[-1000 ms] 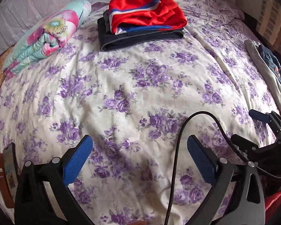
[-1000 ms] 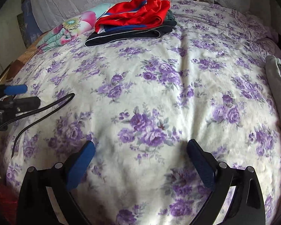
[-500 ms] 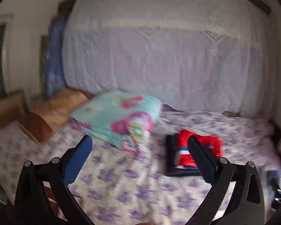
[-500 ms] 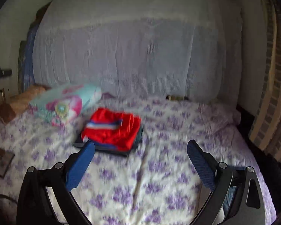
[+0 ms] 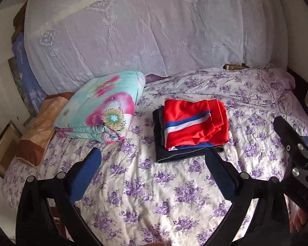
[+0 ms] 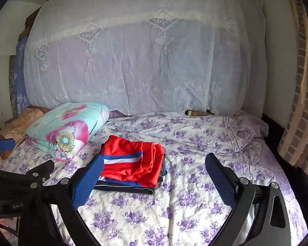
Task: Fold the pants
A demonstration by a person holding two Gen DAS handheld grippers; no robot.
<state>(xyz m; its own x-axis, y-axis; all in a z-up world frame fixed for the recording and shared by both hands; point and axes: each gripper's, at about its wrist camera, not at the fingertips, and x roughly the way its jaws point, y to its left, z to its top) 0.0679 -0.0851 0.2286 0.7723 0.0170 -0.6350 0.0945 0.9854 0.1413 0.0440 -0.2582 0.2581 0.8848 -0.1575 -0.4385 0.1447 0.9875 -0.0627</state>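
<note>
A folded stack lies on the bed: red pants with a blue and white stripe on top of dark folded clothes. The stack also shows in the right wrist view. My left gripper is open and empty, held above the bed short of the stack. My right gripper is open and empty, also above the bed, with the stack just beyond its left finger. In the left wrist view the right gripper's body shows at the right edge.
A floral bedspread covers the bed. A folded turquoise and pink quilt lies left of the stack. A brown pillow sits at the left edge. A lace-covered headboard stands behind. A brick-patterned curtain hangs at right.
Both grippers have lifted and tilted up from close over the bedspread, so they now look across the bed toward the headboard. Both stay open and empty.
</note>
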